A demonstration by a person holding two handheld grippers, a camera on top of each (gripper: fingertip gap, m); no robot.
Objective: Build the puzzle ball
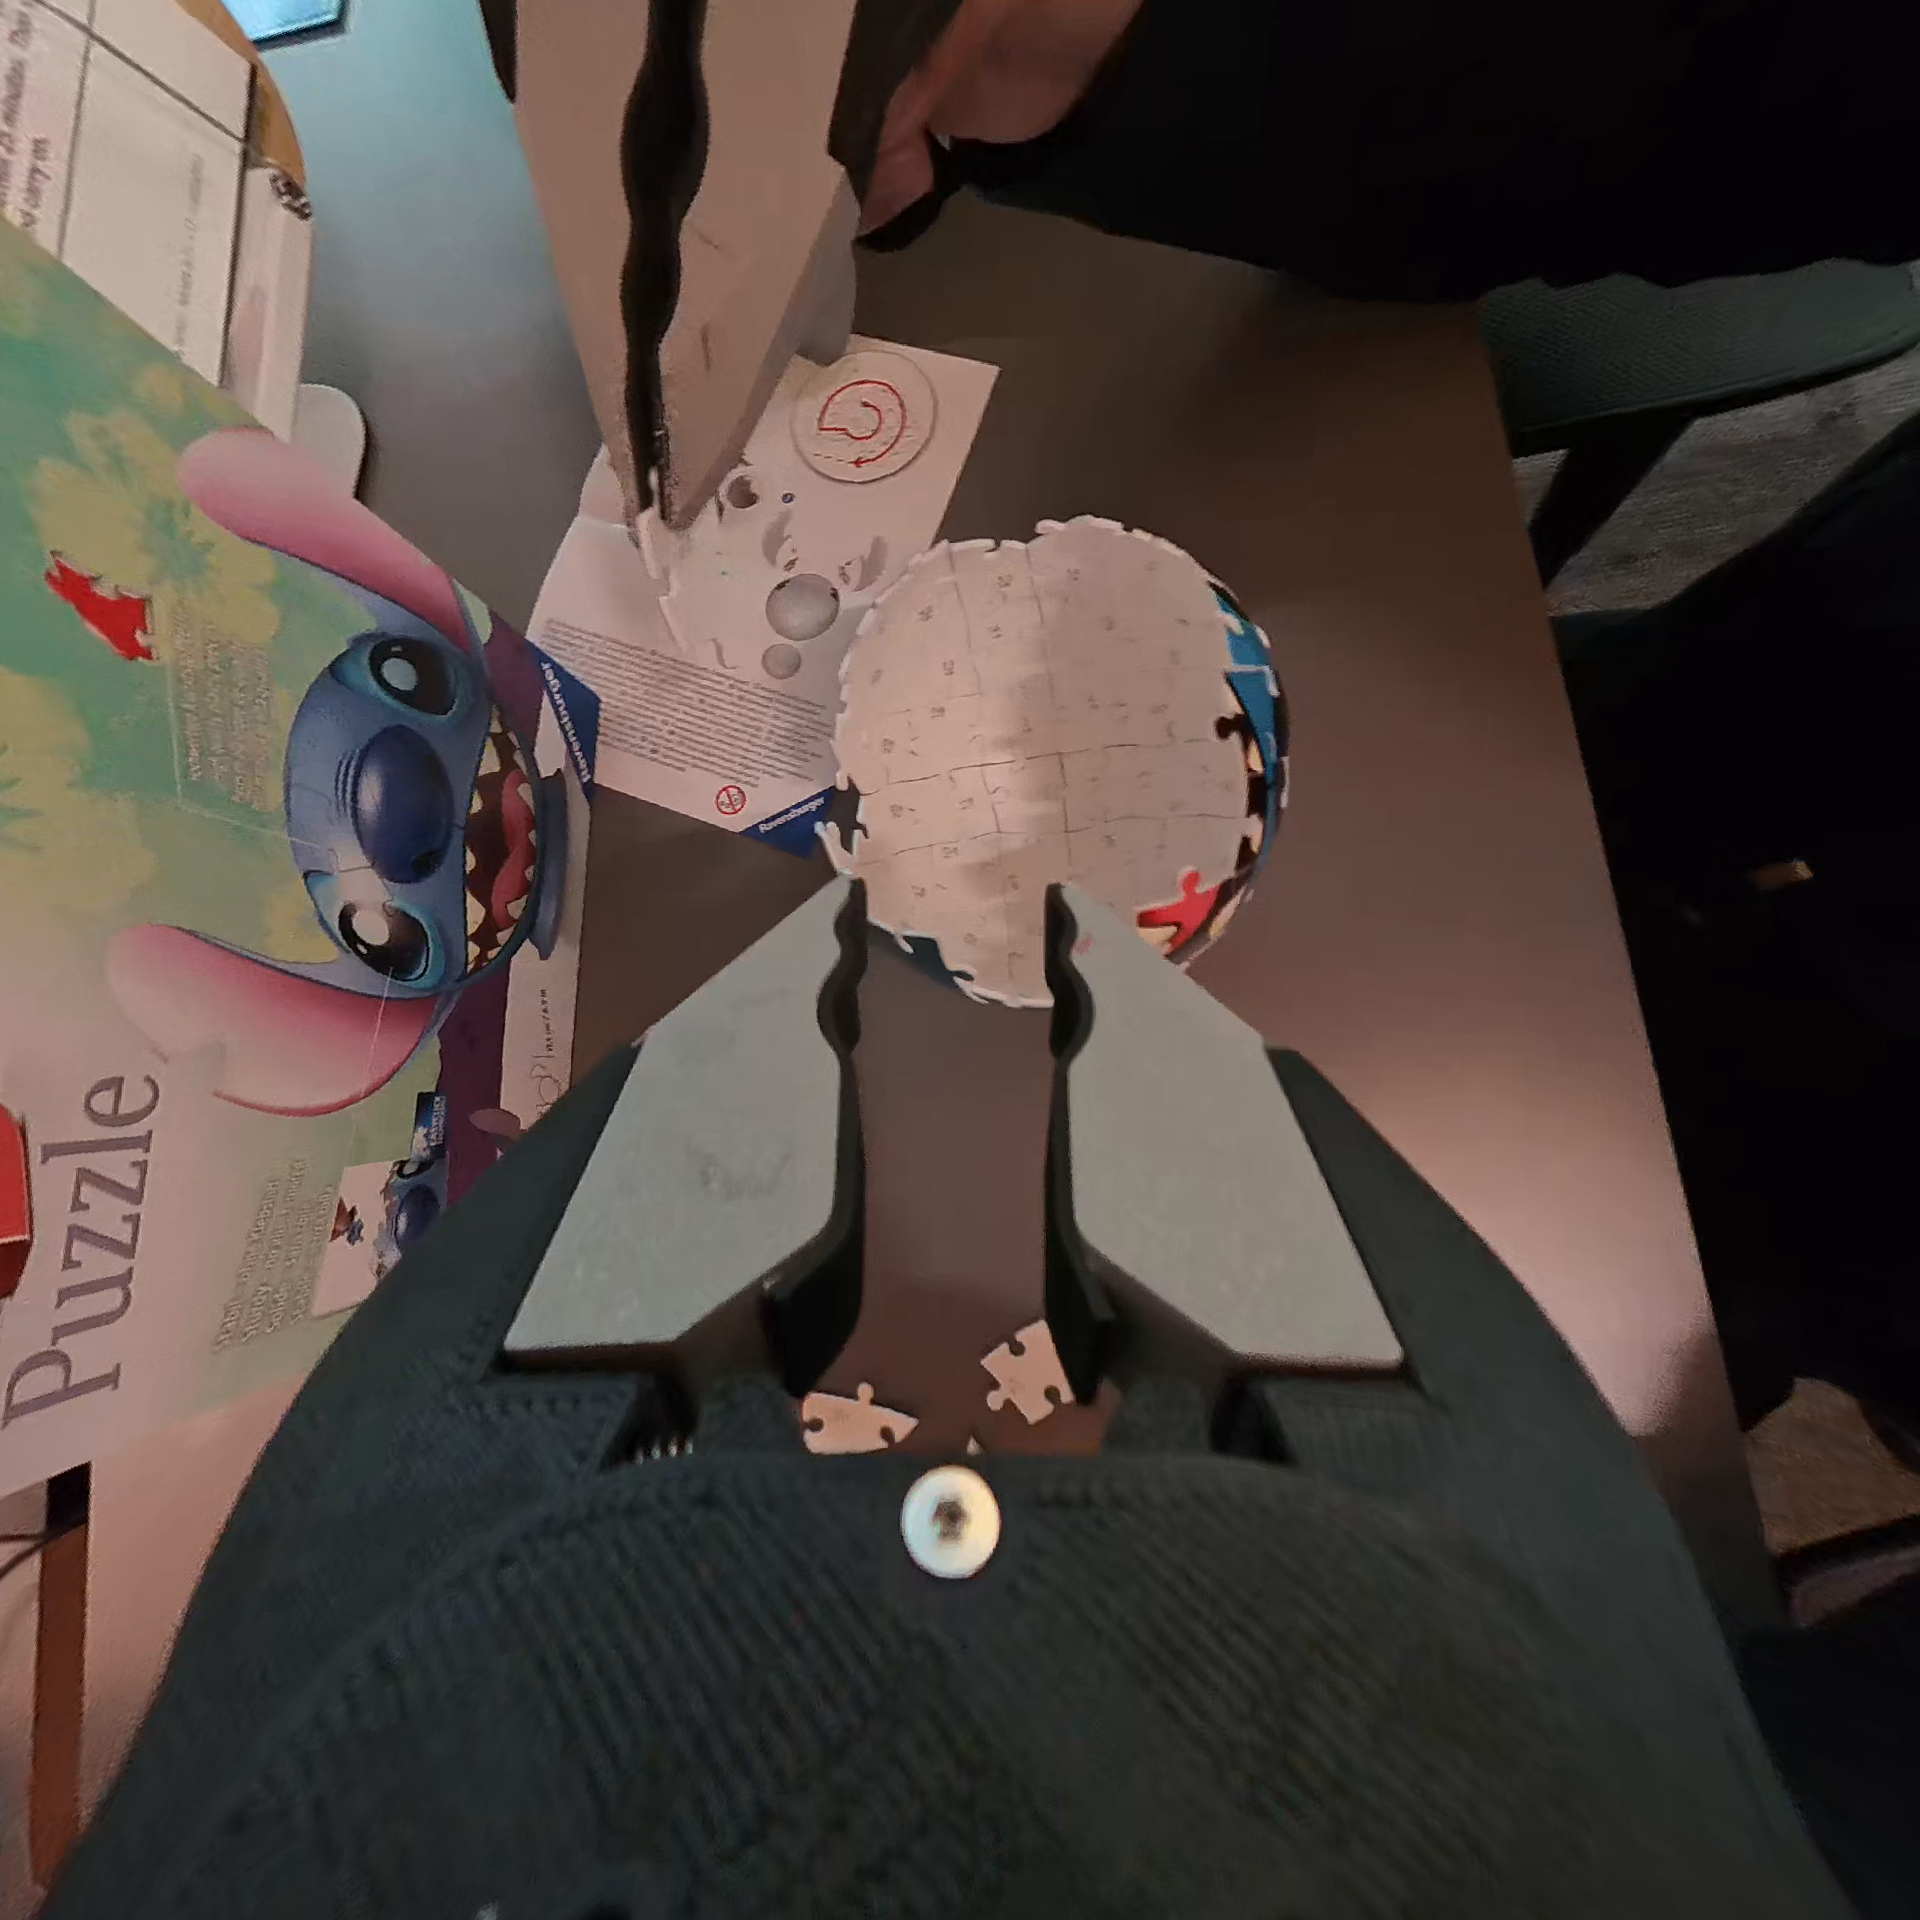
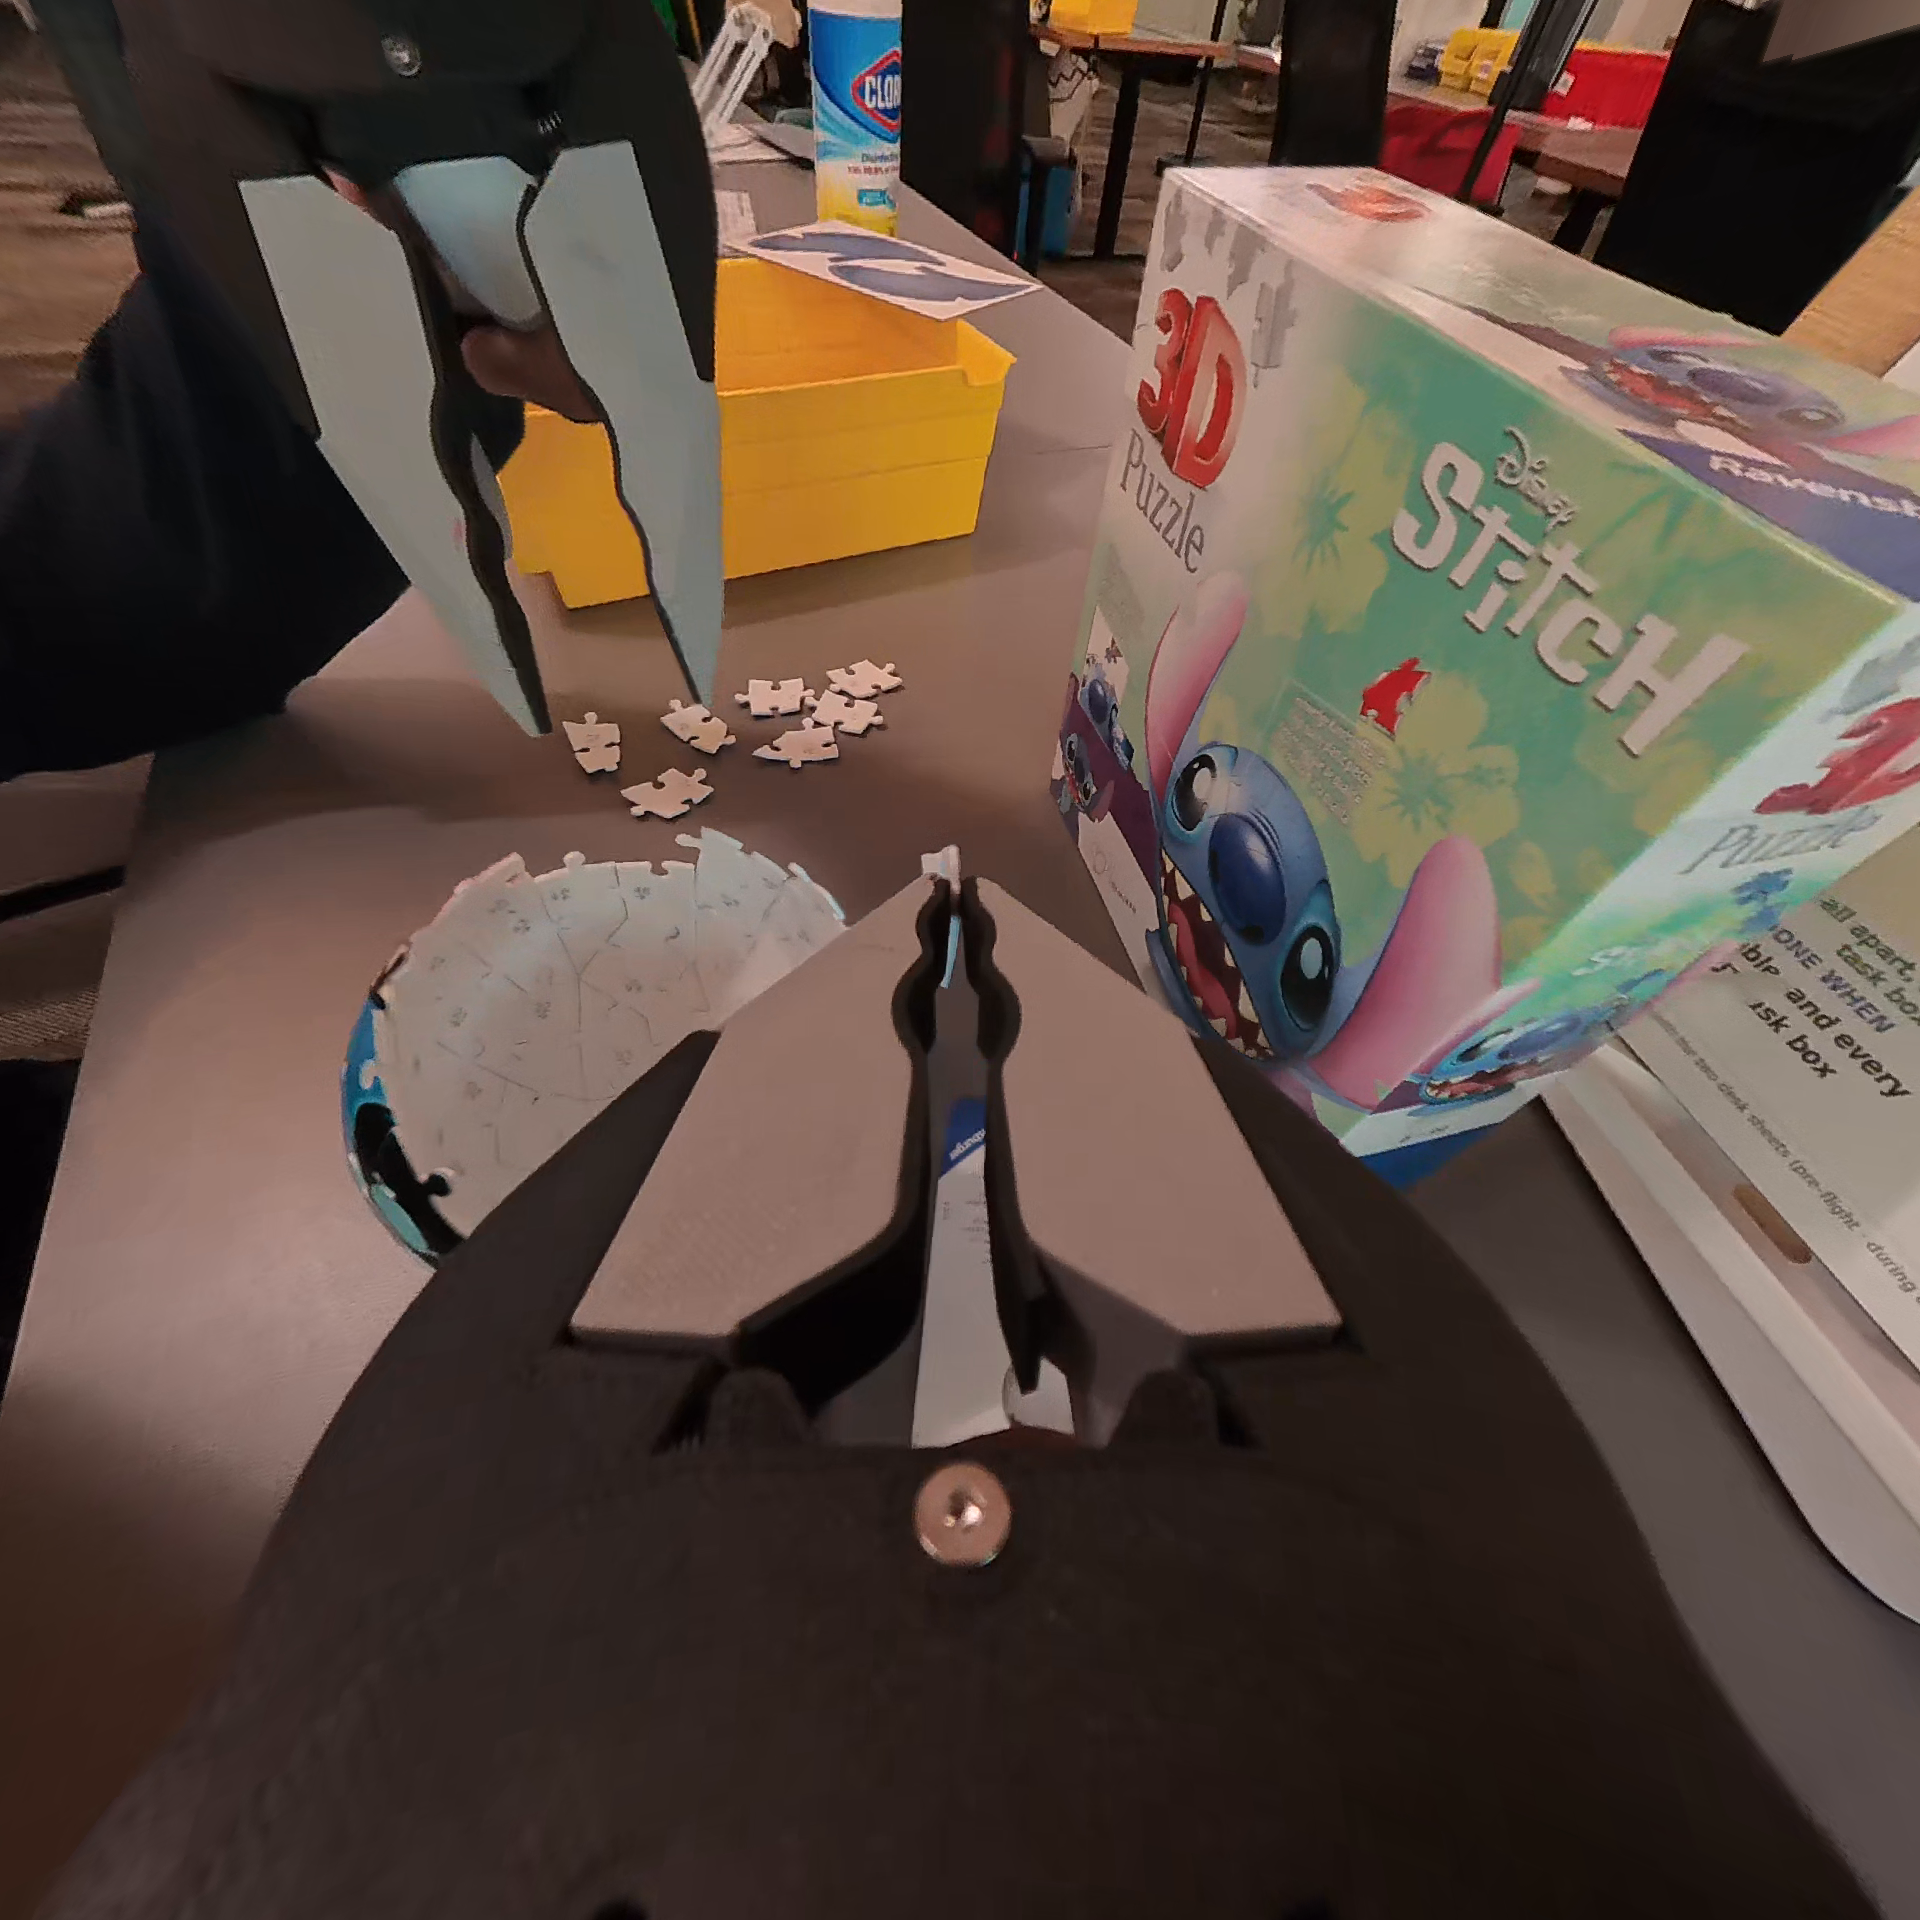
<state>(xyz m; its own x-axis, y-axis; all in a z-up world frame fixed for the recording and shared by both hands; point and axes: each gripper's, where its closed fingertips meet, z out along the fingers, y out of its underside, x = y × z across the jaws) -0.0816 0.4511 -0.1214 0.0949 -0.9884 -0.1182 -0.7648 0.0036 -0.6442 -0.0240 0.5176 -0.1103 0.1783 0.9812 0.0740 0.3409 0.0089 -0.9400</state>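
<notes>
The half-built puzzle ball [image 1: 1039, 727] lies on the dark table as an open bowl, white inside, blue outside; it also shows in the right wrist view [image 2: 582, 997]. My left gripper [image 1: 954, 899] is open and empty, hovering over several loose white pieces [image 2: 774, 717] beyond the ball; the right wrist view shows it [image 2: 618, 712] from the front. My right gripper [image 2: 951, 878] is shut on a white puzzle piece [image 2: 943, 860], held above the instruction leaflet [image 1: 862, 613]. The left wrist view shows it [image 1: 649, 509] with the piece [image 1: 657, 556] at its tips.
The puzzle box [image 2: 1455, 675] stands right of the ball and also shows in the left wrist view [image 1: 239, 675]. A yellow tray [image 2: 852, 447] and a wipes canister [image 2: 854, 104] are behind the pieces. White printed sheets [image 2: 1766, 1195] lie at the right edge. A person's hand [image 1: 966, 114] holds the right gripper. The tips of one gripper are about 9 centimetres away from the tips of the other.
</notes>
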